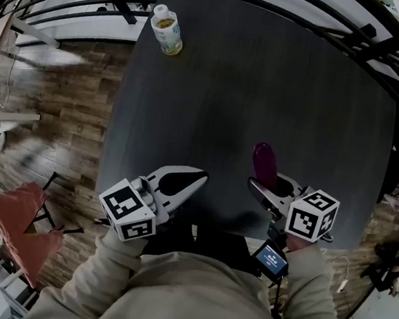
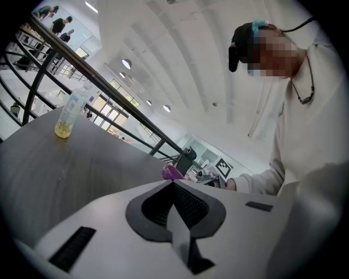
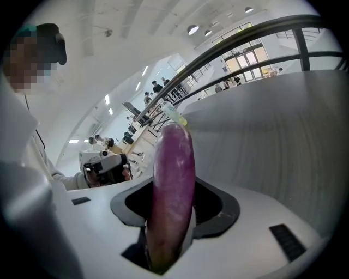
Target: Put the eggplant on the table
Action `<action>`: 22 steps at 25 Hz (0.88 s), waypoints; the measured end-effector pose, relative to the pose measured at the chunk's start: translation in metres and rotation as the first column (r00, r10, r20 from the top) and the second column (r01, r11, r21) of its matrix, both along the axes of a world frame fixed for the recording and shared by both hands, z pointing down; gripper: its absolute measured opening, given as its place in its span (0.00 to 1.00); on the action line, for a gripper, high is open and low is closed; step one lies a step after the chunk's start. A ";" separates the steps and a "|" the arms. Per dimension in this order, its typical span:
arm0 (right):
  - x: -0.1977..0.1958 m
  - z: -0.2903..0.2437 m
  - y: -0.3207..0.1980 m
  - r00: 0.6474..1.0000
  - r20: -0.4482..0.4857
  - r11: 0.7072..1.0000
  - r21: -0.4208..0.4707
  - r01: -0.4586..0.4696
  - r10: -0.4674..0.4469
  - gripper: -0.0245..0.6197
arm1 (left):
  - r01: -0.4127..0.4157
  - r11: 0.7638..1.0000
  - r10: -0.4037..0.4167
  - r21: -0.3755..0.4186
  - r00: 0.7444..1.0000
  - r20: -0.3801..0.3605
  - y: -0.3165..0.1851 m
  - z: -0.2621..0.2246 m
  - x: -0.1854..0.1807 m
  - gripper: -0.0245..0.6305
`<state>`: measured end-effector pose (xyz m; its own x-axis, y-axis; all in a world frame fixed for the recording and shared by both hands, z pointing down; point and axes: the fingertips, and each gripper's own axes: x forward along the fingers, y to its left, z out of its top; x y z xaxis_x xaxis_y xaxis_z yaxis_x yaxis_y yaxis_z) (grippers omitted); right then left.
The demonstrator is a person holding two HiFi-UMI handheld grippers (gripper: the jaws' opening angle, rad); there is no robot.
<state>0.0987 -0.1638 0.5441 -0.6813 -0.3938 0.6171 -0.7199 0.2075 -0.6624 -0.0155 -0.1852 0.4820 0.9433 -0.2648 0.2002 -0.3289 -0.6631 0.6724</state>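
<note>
Eggplant (image 3: 173, 190): long, slim, glossy purple with pale scuffs, rounded at the far end. Clamped between the jaws of the right gripper (image 1: 267, 186), pads pressed on its lower part, most of its length sticking out ahead of the tips. Over the near right part of the tabletop (image 1: 265, 77), pointing away from the person; contact with the surface impossible to judge. Left gripper (image 1: 197, 179) pinched closed with nothing inside, just past the near edge and apart from the eggplant, tips angled toward the right one.

Tabletop dark grey, matte, with a faint grain and rounded corners. On it, a clear bottle (image 1: 167, 31) with a white cap and yellowish liquid, upright at the far left corner, well apart from both grippers. Black curved railing (image 1: 81, 3) beyond the far edge. Wood-plank floor (image 1: 70, 106) to the left, with a reddish chair (image 1: 15, 228) at the lower left. Bright hall with white ceiling and round lamps in both gripper views; people far off by the railing.

Wide bare stretch of tabletop ahead of both grippers, from the near edge to the far one. Left and right edges well apart from the eggplant. Beige sleeves (image 1: 100, 265) behind the grippers, and a small lit screen (image 1: 272, 258) under the right one.
</note>
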 end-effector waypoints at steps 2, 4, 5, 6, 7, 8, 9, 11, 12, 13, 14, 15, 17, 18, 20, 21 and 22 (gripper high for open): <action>0.002 0.014 0.004 1.000 -0.021 1.000 -0.024 0.003 -0.003 0.33 | 0.009 1.000 -0.009 -0.005 1.000 0.007 -0.001 0.007 -0.001 0.05; 0.007 0.028 0.007 0.999 -0.041 0.999 -0.050 -0.004 0.002 0.33 | 0.012 1.000 -0.012 -0.013 1.000 0.007 0.000 0.012 0.000 0.05; 0.008 0.033 0.009 0.999 -0.047 0.998 -0.061 -0.008 0.005 0.33 | 0.009 1.000 -0.009 -0.017 1.000 0.007 0.001 0.014 0.001 0.05; 0.010 0.037 0.011 0.999 -0.051 0.998 -0.069 -0.011 0.008 0.33 | 0.007 1.000 -0.006 -0.020 1.000 0.007 0.003 0.015 0.002 0.05; 0.010 0.041 0.012 0.998 -0.055 0.997 -0.075 -0.014 0.010 0.33 | 0.006 1.000 -0.005 -0.025 1.000 0.008 0.005 0.017 0.003 0.05; 0.011 0.044 0.013 0.998 -0.059 0.997 -0.080 -0.015 0.011 0.33 | 0.006 1.000 -0.005 -0.029 1.000 0.008 0.006 0.019 0.003 0.05; 0.011 0.048 0.015 0.998 -0.063 0.996 -0.087 -0.018 0.013 0.33 | 0.005 0.999 -0.005 -0.035 1.000 0.008 0.008 0.021 0.003 0.05; 0.011 0.057 0.019 0.997 -0.071 0.994 -0.103 -0.024 0.017 0.33 | 0.001 0.999 0.000 -0.046 1.000 0.008 0.013 0.024 0.003 0.05; 0.011 0.061 0.021 0.997 -0.077 0.993 -0.112 -0.025 0.017 0.33 | -0.001 0.999 0.001 -0.052 1.000 0.008 0.016 0.025 0.003 0.05; 0.011 0.066 0.023 0.996 -0.085 0.993 -0.119 -0.025 0.015 0.33 | -0.002 0.998 0.002 -0.058 1.000 0.007 0.017 0.027 0.003 0.05; 0.012 0.071 0.024 0.995 -0.094 0.992 -0.126 -0.023 0.011 0.33 | -0.001 0.998 0.002 -0.063 1.000 0.005 0.018 0.029 0.003 0.05; 0.013 0.075 0.025 0.995 -0.104 0.991 -0.131 -0.021 0.007 0.33 | -0.001 0.998 0.001 -0.068 1.000 0.000 0.018 0.031 0.004 0.05; 0.016 0.082 0.027 0.993 -0.115 0.989 -0.143 -0.021 0.004 0.33 | -0.003 0.997 0.002 -0.074 1.000 -0.010 0.019 0.032 0.006 0.05; 0.016 0.085 0.030 0.993 -0.118 0.988 -0.150 -0.022 0.004 0.33 | -0.004 0.997 0.003 -0.077 1.000 -0.012 0.021 0.032 0.007 0.05; 0.017 0.089 0.034 0.993 -0.122 0.986 -0.162 -0.021 0.001 0.33 | -0.002 0.997 0.001 -0.083 1.000 -0.012 0.024 0.032 0.006 0.05; 0.018 0.090 0.036 0.992 -0.125 0.986 -0.167 -0.019 -0.002 0.33 | -0.001 0.996 0.000 -0.085 1.000 -0.012 0.024 0.033 0.005 0.05; 0.019 0.092 0.037 0.992 -0.128 0.985 -0.171 -0.018 -0.004 0.33 | -0.001 0.996 0.000 -0.087 1.000 -0.012 0.025 0.034 0.005 0.05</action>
<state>0.1173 -0.1273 0.6364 -0.5905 -0.2791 0.7572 -0.8016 0.0939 -0.5904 -0.0106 -0.1601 0.5161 0.9458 -0.2464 0.2115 -0.3204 -0.6017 0.7316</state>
